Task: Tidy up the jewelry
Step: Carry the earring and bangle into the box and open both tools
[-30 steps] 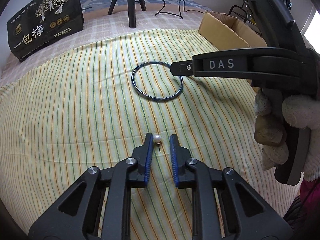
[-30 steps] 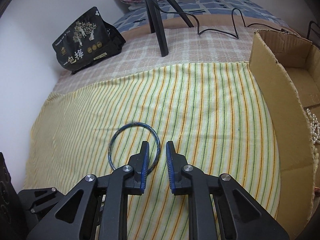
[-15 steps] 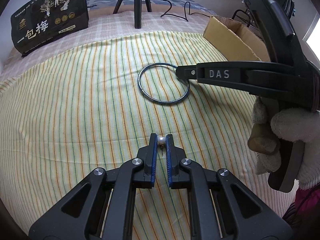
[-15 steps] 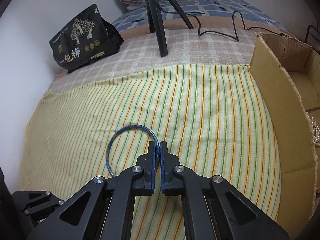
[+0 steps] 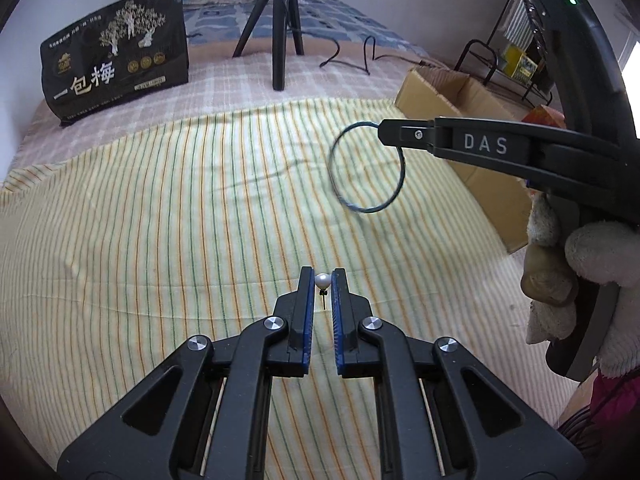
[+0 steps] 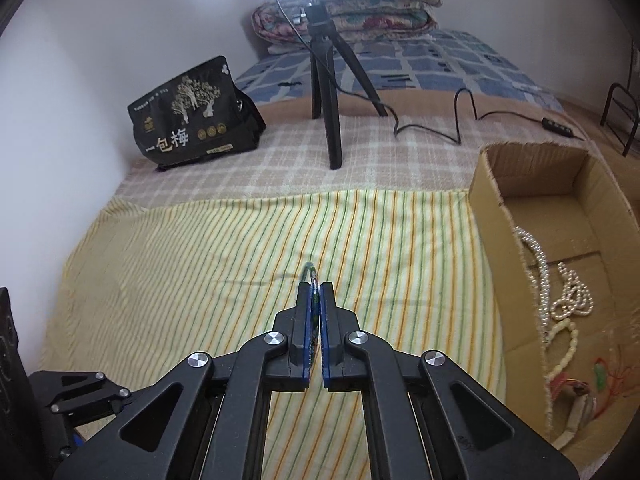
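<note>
Left wrist view: right claw [image 5: 380, 130], marked "DAS", grips bangle [image 5: 366, 168]; left claw [image 5: 322, 280] pinches pearl earring [image 5: 322, 281].

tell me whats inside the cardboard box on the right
The cardboard box holds pearl strands, plus some small red and green pieces too blurred to name. Its near wall hides part of the floor, so more could lie there.

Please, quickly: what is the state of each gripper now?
Left gripper: closed on the pearl earring.
Right gripper: closed on the blue bangle.
</note>
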### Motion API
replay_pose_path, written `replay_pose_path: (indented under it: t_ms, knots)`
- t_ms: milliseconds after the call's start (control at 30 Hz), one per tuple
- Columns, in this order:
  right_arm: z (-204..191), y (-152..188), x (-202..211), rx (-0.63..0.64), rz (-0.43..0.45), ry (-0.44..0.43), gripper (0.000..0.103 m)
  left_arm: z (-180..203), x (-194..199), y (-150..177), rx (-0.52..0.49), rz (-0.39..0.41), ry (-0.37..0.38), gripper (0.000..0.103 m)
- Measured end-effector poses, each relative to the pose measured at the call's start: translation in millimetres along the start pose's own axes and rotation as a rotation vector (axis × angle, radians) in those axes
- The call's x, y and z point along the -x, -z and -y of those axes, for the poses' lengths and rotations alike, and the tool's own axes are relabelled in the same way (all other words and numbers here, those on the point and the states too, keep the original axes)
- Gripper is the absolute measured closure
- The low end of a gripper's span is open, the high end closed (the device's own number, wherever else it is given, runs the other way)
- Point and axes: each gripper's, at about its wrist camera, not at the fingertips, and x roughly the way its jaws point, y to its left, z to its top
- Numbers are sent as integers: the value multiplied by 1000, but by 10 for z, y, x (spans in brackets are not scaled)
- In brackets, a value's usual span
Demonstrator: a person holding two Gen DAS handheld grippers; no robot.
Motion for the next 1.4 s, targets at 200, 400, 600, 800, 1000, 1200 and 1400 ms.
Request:
replay_pose_path:
  t_ms: [200, 400, 600, 800, 1000, 1200, 1400]
  knots:
    - [28, 7, 261, 24, 38, 24, 101, 119, 151, -29, -13, 29, 16, 97]
    - [105, 28, 565, 34, 82, 43, 101, 332, 295, -66, -29, 59, 45, 97]
    - [282, 70, 906, 18, 137, 56, 101, 600, 379, -129, -57, 87, 78, 97]
    - [585, 118, 1171, -23, 179, 84, 101, 919, 379, -191, -93, 97, 106, 97]
    - [932, 176, 1383, -81, 209, 116, 101, 1244, 327, -238, -123, 100, 133, 97]
    - [1241, 261, 1503, -131, 221, 151, 101, 1564, 290, -324, -142, 110, 165, 97]
    - [1507, 316, 1512, -179, 216, 172, 101, 1861, 167, -391, -151, 106, 193, 97]
